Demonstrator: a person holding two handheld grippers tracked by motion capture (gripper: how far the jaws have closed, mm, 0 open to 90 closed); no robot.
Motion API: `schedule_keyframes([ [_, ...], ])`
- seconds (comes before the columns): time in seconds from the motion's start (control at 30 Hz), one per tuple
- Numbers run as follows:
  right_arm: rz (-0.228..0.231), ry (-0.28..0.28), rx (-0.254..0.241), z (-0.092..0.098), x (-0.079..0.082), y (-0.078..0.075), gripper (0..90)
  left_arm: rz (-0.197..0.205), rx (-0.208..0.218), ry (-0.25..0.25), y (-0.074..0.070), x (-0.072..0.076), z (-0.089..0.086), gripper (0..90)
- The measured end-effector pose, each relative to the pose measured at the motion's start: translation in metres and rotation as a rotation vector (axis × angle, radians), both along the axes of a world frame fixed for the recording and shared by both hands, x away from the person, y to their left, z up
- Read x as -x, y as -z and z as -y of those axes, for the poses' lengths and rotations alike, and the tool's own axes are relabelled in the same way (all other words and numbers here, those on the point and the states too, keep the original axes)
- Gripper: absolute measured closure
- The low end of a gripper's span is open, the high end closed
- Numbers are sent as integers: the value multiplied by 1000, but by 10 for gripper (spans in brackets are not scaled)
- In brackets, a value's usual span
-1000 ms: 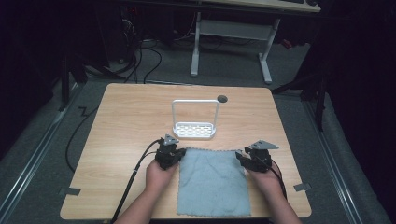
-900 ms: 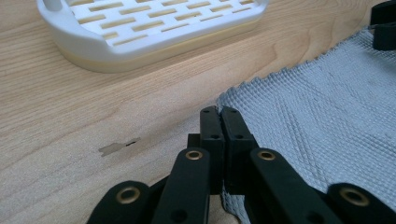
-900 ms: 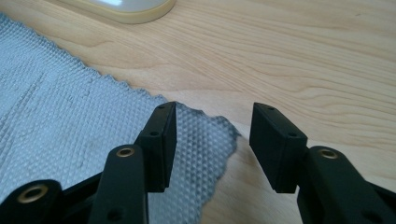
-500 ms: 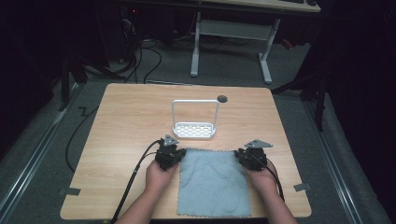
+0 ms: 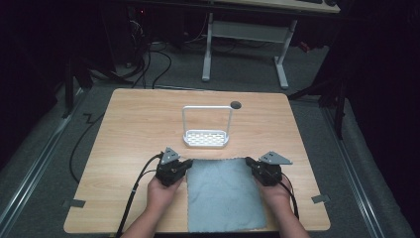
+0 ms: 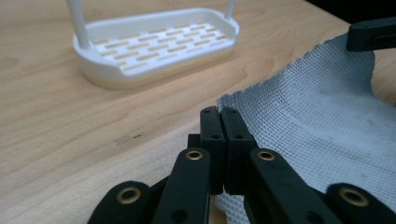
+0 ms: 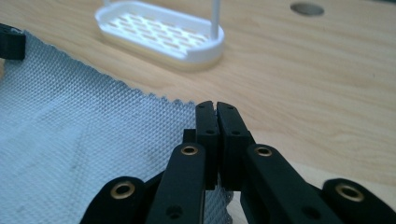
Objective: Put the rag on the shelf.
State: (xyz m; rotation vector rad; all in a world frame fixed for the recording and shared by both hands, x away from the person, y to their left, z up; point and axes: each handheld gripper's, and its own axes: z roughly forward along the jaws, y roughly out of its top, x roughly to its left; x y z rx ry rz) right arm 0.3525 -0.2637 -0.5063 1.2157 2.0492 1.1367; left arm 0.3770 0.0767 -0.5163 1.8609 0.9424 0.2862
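From above, in the high view, a white slotted tray [image 5: 206, 138] with a tall hoop handle is sitting empty near the middle of the wooden table [image 5: 124, 129]. Just in front of it, a grey cloth [image 5: 223, 196] is lying flat, its long axis running from the tray toward the person's edge. The left gripper [image 5: 184, 165] is pinching the cloth's far left corner, and the right gripper [image 5: 249, 164] is pinching the far right corner.

Looking along the left gripper [image 6: 221, 112] in its own view, the jaws are pressing together on the cloth [image 6: 322, 121] edge, which is lifting slightly off the wood. The tray [image 6: 159, 42] beyond is holding nothing.

Moving to the right gripper [image 7: 215, 106] view, its jaws, having just been closing, are clamping the cloth [image 7: 79, 135] at its zigzag-cut edge. The empty tray [image 7: 161, 32] is standing farther off.
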Motion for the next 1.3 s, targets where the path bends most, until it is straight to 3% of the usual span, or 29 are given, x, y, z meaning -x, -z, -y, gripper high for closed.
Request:
schedule_keyframes([
  [0.2, 101, -28, -33, -16, 8, -17, 888, 88, 18, -37, -15, 14, -18, 896],
  [0.4, 176, -42, -66, -27, 9, -35, 888, 162, 67, -82, -39, 14, -34, 896],
  [0.57, 215, -31, -114, -29, 4, -50, 888, 190, 117, -110, -54, 9, -44, 897],
  [1.03, 349, -21, -169, -33, -12, -105, 888, 324, 150, -122, -113, -13, -46, 897],
  [1.3, 398, -18, -187, -36, -26, -131, 888, 377, 151, -132, -135, -31, -49, 897],
])
